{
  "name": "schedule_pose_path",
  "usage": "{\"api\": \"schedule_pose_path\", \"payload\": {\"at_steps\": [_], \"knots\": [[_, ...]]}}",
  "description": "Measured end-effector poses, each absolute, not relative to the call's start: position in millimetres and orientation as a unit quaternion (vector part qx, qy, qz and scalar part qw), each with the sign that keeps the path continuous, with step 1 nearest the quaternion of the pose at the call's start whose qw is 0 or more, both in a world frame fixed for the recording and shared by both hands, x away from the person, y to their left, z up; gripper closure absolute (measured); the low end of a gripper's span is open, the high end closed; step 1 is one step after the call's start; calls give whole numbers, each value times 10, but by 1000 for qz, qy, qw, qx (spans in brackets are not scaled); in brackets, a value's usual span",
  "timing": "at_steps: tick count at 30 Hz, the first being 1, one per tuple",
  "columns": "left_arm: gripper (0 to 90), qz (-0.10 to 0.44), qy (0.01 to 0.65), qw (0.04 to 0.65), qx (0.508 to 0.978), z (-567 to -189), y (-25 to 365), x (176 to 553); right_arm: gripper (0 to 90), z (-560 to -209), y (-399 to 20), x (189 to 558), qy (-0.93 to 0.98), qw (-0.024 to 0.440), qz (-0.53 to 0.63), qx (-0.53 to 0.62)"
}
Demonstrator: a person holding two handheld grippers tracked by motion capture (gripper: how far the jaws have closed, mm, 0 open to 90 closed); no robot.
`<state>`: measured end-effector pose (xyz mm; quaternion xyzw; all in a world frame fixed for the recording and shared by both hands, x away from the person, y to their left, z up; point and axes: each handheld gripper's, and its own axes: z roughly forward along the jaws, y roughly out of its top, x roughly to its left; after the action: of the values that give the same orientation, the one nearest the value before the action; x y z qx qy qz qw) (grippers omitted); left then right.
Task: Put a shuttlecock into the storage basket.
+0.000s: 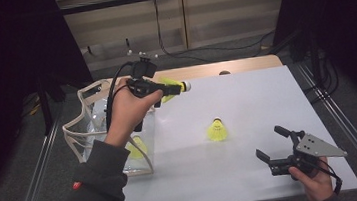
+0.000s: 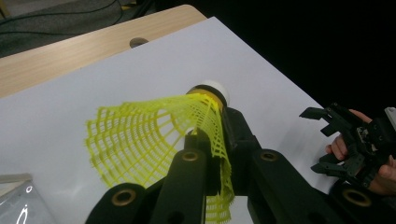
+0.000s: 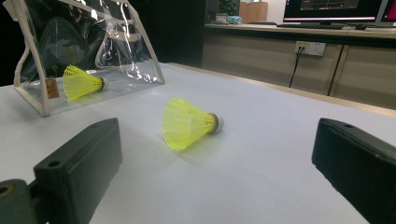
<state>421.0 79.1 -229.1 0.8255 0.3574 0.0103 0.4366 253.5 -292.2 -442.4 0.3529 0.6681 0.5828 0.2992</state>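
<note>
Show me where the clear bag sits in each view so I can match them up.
High view: the clear bag stands at the left edge of the white tabletop.
Left gripper view: a corner of the clear bag is at the bottom left.
Right gripper view: the clear bag is upper left, upright, with a yellow shuttlecock inside.
Shared landmark: the white tabletop, which the bag rests on.

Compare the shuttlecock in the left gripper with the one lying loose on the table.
The held shuttlecock is off the table, pinched in the left gripper; the loose shuttlecock lies free on its side on the table. The held one's skirt is crumpled between the jaws; the loose one's keeps its cone. Both are yellow mesh with white tips.
</note>
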Motion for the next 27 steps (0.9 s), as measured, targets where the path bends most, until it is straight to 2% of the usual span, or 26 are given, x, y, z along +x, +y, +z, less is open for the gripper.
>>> {"api": "schedule_pose_path", "payload": {"at_steps": [27], "knots": [[871, 29, 379, 434, 817, -2236, 997, 4307, 14, -4423, -2925, 2534, 668, 299, 583, 353]]}}
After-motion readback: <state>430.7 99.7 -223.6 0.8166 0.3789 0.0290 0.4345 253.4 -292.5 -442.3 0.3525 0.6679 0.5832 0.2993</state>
